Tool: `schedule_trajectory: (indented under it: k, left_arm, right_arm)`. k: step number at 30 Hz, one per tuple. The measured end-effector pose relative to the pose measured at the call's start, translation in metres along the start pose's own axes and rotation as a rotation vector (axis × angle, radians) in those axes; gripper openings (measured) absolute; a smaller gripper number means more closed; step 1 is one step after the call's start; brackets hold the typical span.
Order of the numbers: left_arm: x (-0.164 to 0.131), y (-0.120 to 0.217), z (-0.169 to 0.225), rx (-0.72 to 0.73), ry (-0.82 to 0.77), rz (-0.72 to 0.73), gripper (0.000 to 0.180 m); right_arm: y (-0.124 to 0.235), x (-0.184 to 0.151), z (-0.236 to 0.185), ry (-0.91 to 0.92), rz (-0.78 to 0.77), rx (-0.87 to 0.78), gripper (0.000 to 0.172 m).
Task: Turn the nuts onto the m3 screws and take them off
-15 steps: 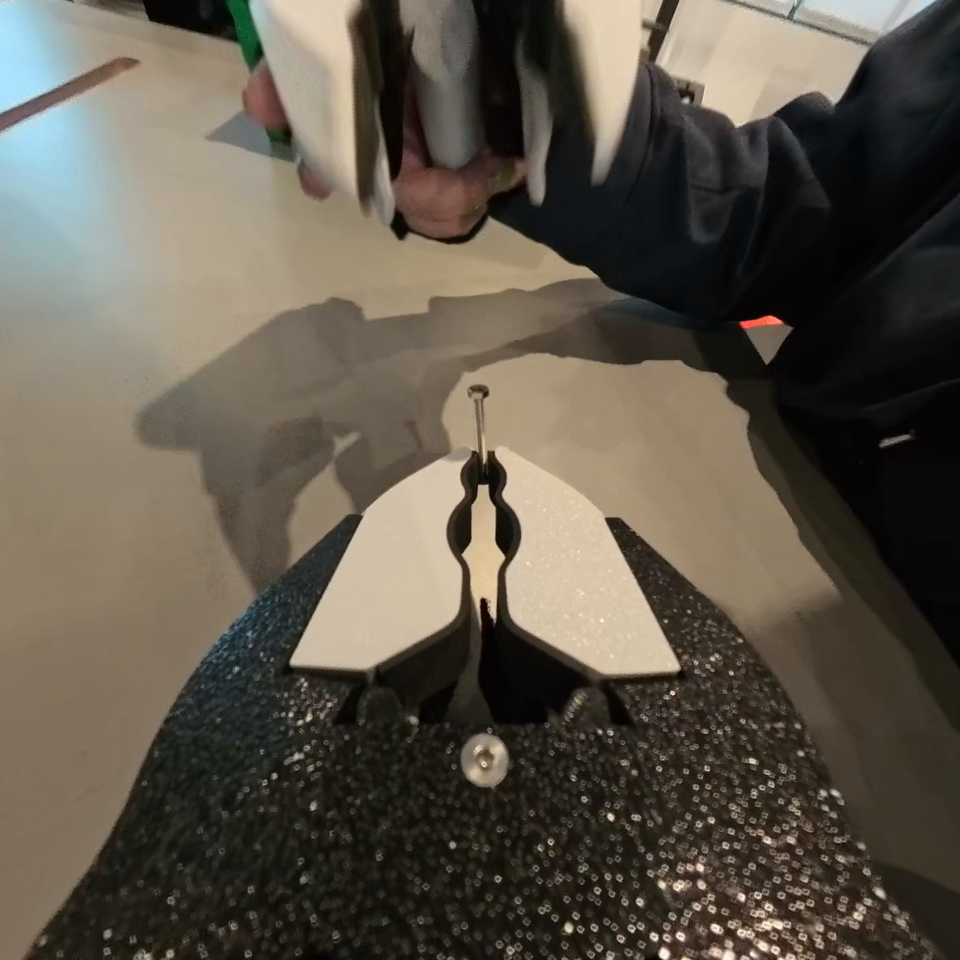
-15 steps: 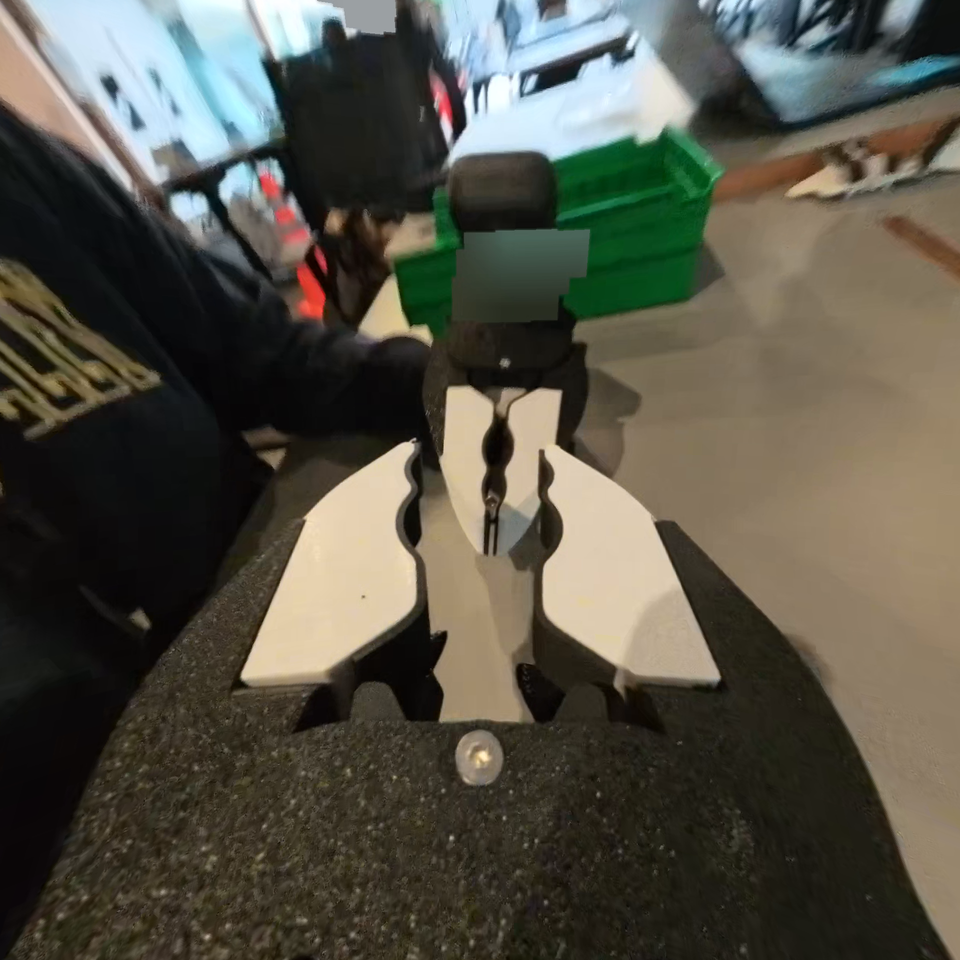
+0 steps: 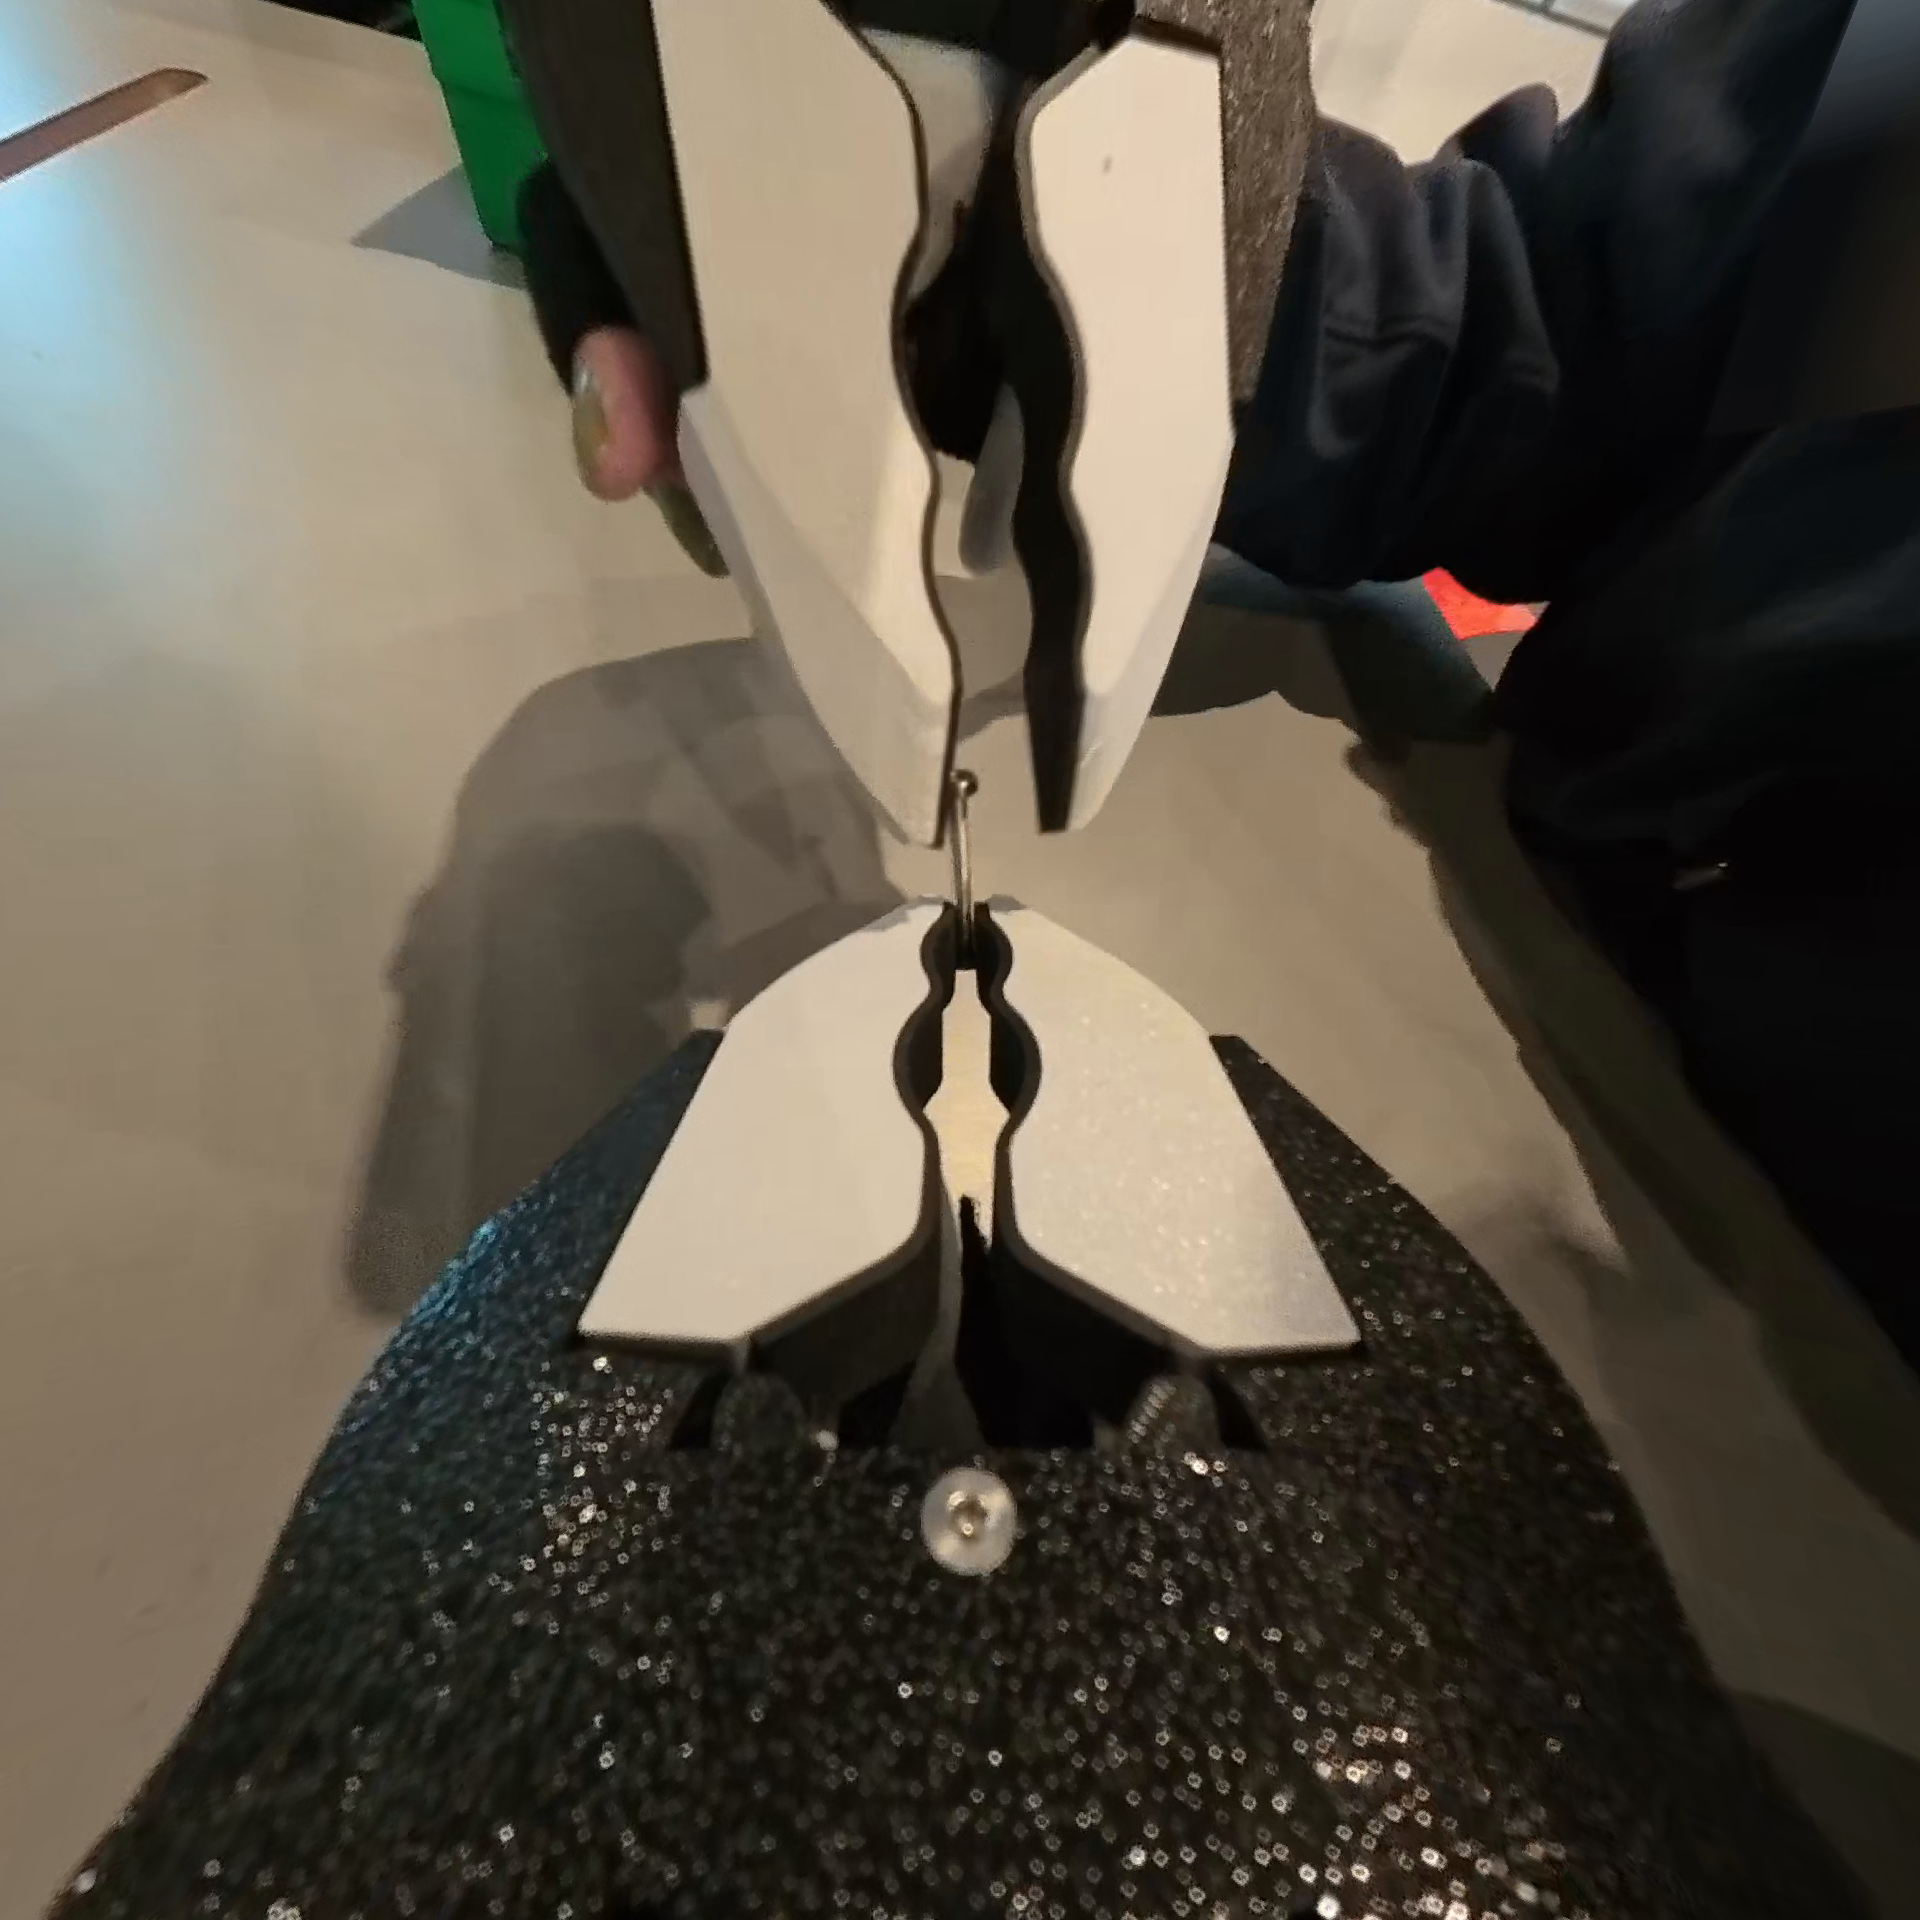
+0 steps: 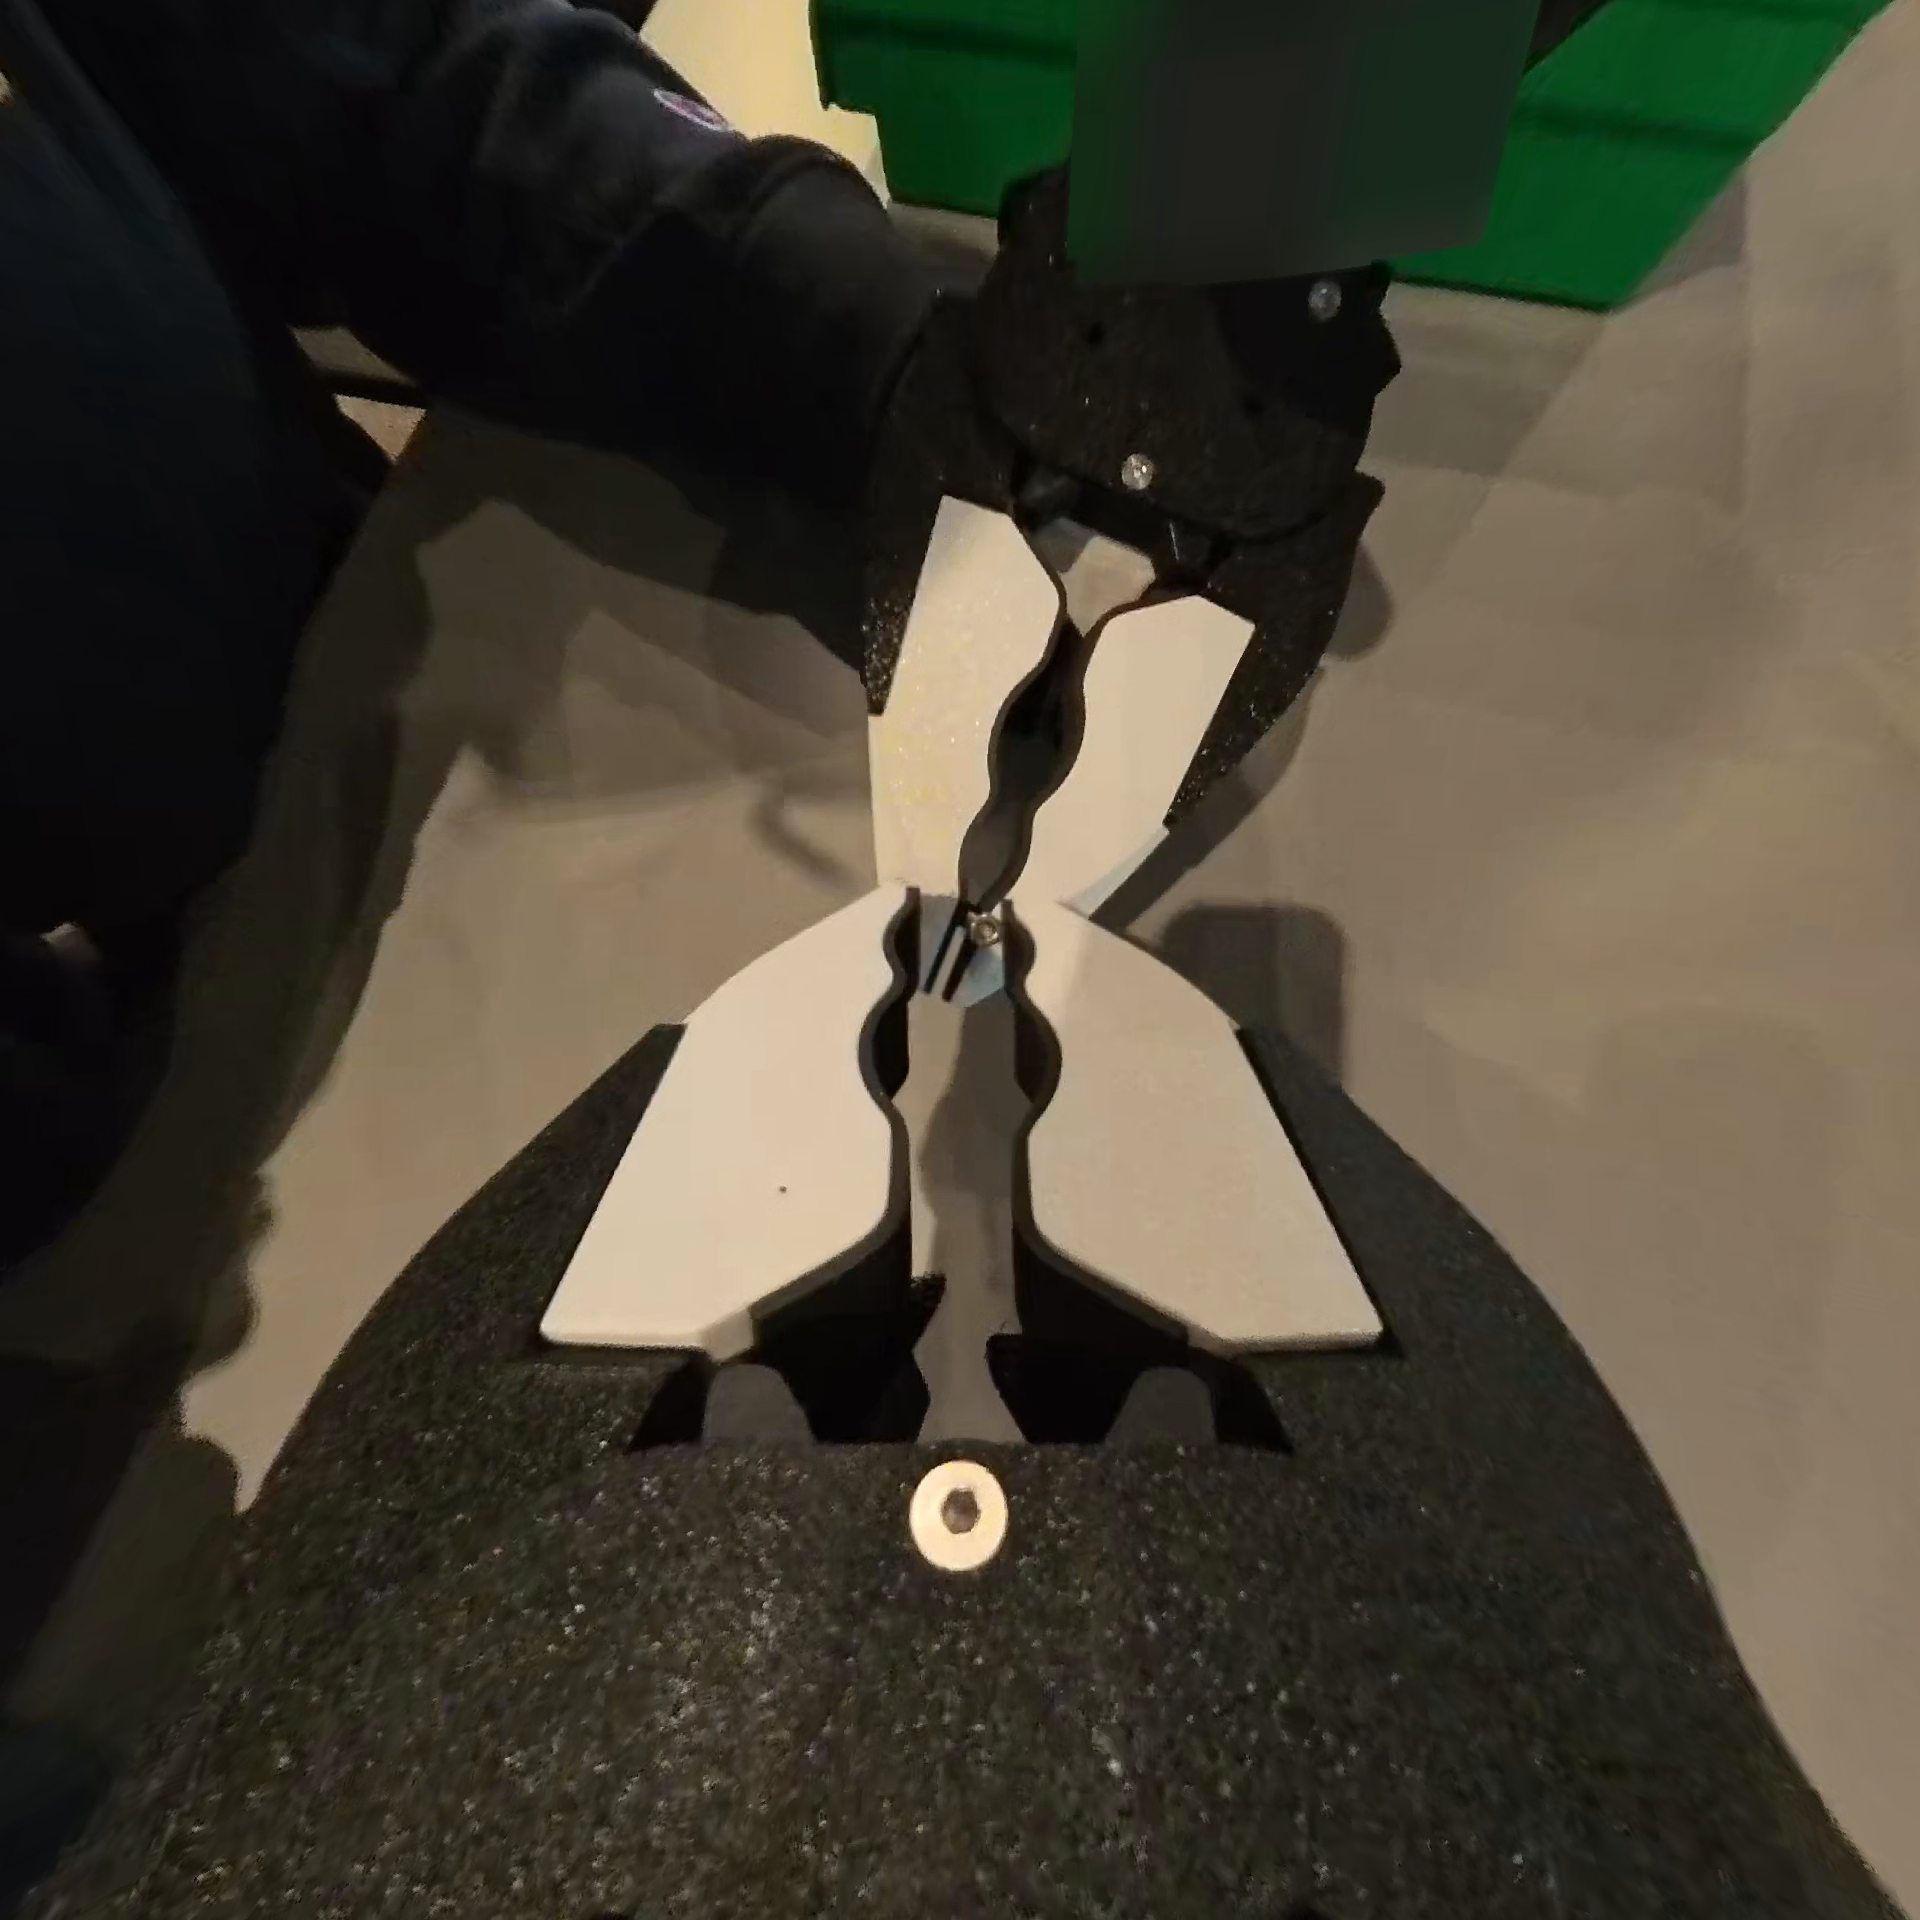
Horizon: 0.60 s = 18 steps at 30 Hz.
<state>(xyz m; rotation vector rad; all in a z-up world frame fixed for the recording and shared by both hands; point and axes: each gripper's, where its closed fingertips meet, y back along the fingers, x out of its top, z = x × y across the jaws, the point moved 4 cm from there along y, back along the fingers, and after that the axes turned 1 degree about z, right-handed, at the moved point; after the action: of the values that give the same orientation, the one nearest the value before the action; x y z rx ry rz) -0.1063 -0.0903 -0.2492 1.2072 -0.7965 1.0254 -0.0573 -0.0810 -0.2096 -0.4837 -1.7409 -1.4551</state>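
We are holding the screw (image 3: pixel 966 862) at its lower end with our left gripper (image 3: pixel 964 920), the two white fingers clenched on the thin metal shank so that it is standing up out of the tips. Its small rounded top, where the nut (image 3: pixel 967 781) is sitting, is pointing away from us, over the pale grey table (image 3: pixel 260 623).

Our right gripper (image 3: pixel 992 821) is hanging right over that end, tips pointing down toward us. Its jaws are standing apart, and the top of the screw is sitting between them, right against one fingertip (image 3: pixel 914 800) while the other fingertip (image 3: pixel 1081 790) is standing clear of it, with table showing through the gap. So this claw is grasping nothing at this moment; it is only bracketing the screw's end.

From the right wrist view we are looking along our own parted fingers at the left gripper (image 4: pixel 971 935), which is coming in from above, tips pinched together. The nut (image 4: pixel 985 928) is glinting right at those tips, between our two fingers. The dark sleeve (image 4: pixel 623 260) of the left arm is stretching in from the left side, and a green crate (image 4: pixel 1662 135) is sitting on the table behind the grippers.
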Motion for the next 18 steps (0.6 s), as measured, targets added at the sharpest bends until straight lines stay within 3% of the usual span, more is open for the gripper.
schedule_trajectory:
  k: [8,11,14,18]
  left_arm:
    - [-0.002,-0.003,0.001,0.010,-0.019,-0.028,0.002]
    - [-0.002,-0.003,0.000,0.013,-0.016,-0.024,0.002]
    - [-0.002,-0.003,0.001,0.018,-0.022,-0.028,0.003]
    - [-0.003,-0.004,0.001,0.020,-0.023,-0.035,0.003]
  right_arm:
    - [-0.004,-0.001,-0.002,-0.109,0.031,-0.091,0.005]
    - [0.007,0.000,-0.004,-0.135,0.093,-0.177,0.033]
    - [0.029,0.007,-0.008,-0.147,0.244,-0.214,0.035]
    - [0.033,0.003,-0.007,-0.148,0.240,-0.228,0.034]
